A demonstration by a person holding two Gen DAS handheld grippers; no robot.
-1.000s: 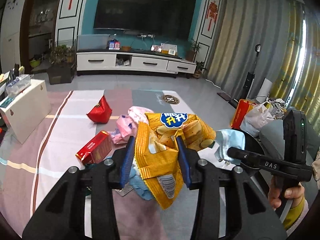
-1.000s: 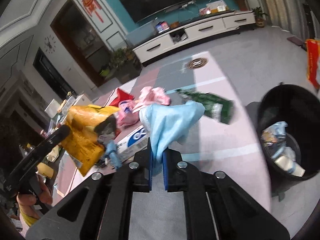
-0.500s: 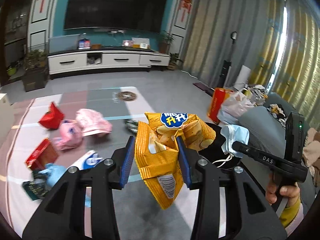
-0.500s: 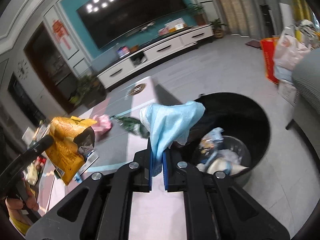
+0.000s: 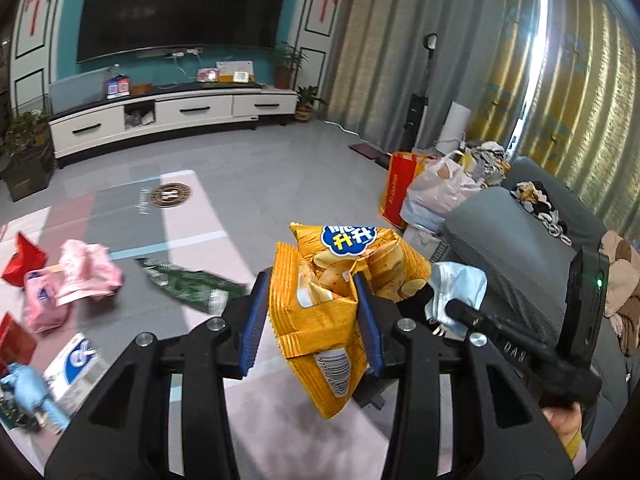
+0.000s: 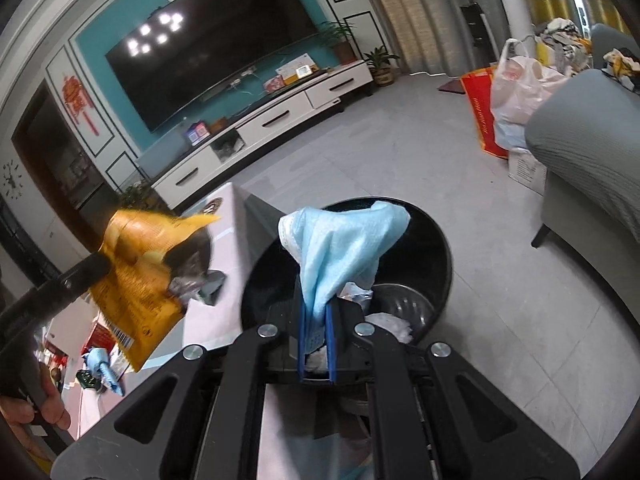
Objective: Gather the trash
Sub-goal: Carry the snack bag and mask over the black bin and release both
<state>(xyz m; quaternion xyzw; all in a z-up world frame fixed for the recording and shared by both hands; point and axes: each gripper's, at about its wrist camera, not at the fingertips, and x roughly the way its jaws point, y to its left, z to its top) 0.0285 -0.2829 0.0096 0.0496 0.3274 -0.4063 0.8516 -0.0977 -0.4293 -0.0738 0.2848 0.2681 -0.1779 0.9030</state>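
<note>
From the left wrist view, we see our left gripper [image 5: 314,312] clamped on a yellow chip bag [image 5: 332,304], its blue-padded fingers [image 5: 253,320] pressing the crumpled bag from both sides while the bag's lower end with the barcode hangs free below them. At about 3 o'clock from the bag, the right gripper [image 5: 448,304] reaches in from the lower right, pinching a light blue face mask [image 5: 460,284] that sits just beside the bag's right edge. Out at 9 o'clock on the pale mat [image 5: 192,220] lie more scraps: a green wrapper [image 5: 188,284], a pink packet [image 5: 76,280], a red wrapper [image 5: 20,258] and a white box [image 5: 74,364]. A grey sofa [image 5: 520,240] stands at 2 o'clock, with a red bag [image 5: 396,188] near its far end.

From the right wrist view, our right gripper [image 6: 318,320] is nearly closed, its two blue fingers [image 6: 331,344] gripping the mask [image 6: 344,240], which bunches upward above them. The mask hangs over the black trash bin [image 6: 432,248], which fills the centre and already holds pale rubbish at its bottom. At 9 o'clock the left gripper carries the chip bag [image 6: 136,276] in the air, near the bin's left rim but apart from it. The sofa [image 6: 592,152] sits at 3 o'clock.
</note>
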